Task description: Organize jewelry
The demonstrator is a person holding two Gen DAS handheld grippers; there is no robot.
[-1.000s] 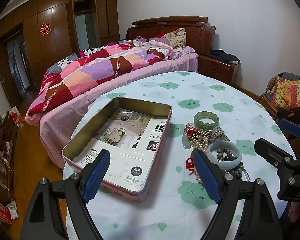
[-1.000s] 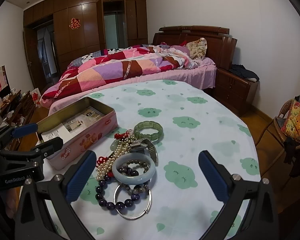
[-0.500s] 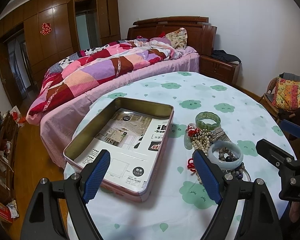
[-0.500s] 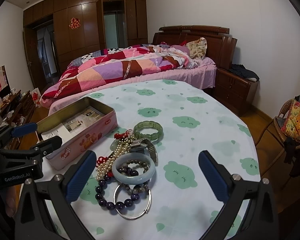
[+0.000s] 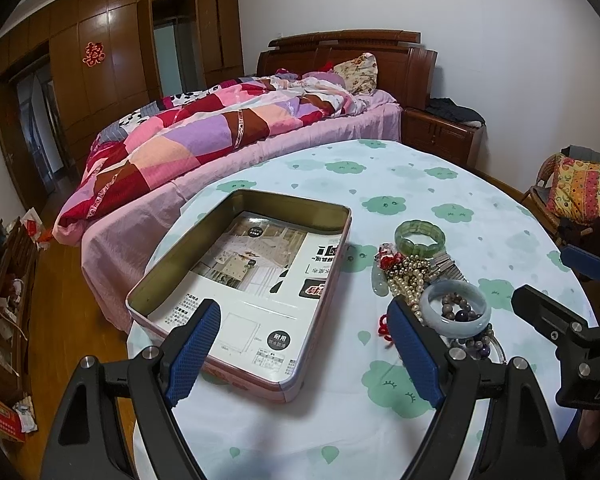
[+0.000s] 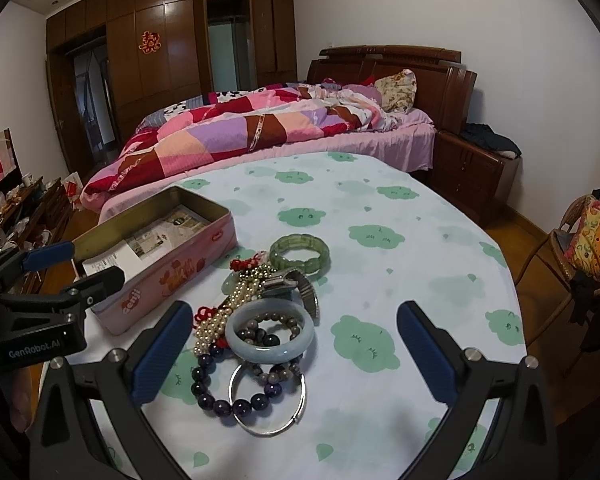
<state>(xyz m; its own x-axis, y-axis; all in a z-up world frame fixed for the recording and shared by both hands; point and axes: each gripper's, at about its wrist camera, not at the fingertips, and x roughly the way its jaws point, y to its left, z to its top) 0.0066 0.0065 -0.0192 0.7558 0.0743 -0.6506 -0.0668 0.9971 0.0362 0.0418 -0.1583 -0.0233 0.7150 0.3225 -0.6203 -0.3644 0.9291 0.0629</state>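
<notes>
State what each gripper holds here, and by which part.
Nothing is held. The left gripper and right gripper are both open and empty; the jewelry pile lies untouched on the table.

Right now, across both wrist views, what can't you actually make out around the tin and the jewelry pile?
- Left wrist view: the left gripper pad hides the near edge of the jewelry pile.
- Right wrist view: the pink wall of the tin hides most of its floor.
- Both views: strands under the pale bangle are tangled, so piece count is unclear.
- Left wrist view: small print on the paper is unreadable.
- Right gripper: the silver ring lies near its left pad.
</notes>
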